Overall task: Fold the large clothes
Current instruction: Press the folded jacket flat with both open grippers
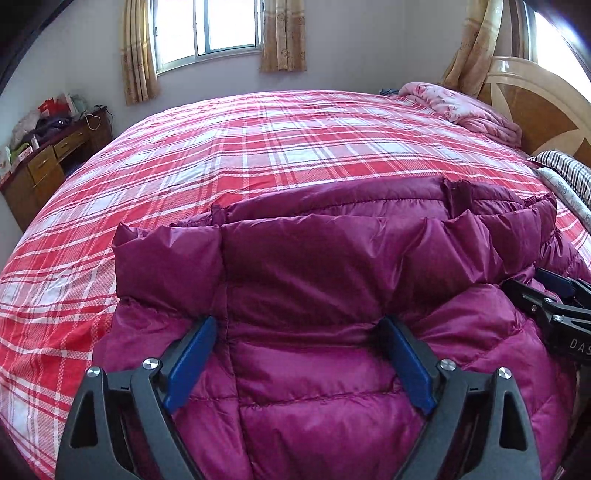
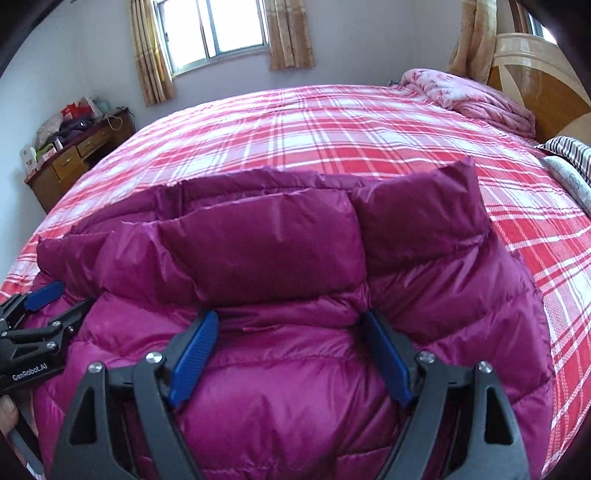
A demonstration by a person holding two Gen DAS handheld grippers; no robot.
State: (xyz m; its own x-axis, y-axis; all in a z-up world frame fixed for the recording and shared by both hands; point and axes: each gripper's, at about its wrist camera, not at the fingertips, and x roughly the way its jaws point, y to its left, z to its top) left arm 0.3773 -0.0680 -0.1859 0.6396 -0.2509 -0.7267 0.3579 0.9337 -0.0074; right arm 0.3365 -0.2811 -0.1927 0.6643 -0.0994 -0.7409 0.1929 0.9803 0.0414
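Both grippers, left (image 1: 297, 325) and right (image 2: 290, 319), are sitting wide apart over the purple coat (image 1: 332, 266), gripping nothing, on the bed (image 1: 258, 147).

Quilted magenta down jacket (image 1: 314, 369): thin synthetic shell cloth, smooth with a soft sheen, puffed between stitched seams. Plaid bed cover (image 1: 258, 155): woven red-and-white cloth, matt, finely textured; folded pink quilt (image 1: 465, 107): soft matt cloth; headboard (image 1: 532, 99) and desk (image 1: 51, 162): glossy varnished wood; curtains (image 1: 282, 33): matt patterned cloth. Left gripper (image 1: 299, 328) and right gripper (image 2: 290, 325): matt black plastic arms, polished metal pivot pins, ribbed blue plastic finger pads (image 2: 194, 354).
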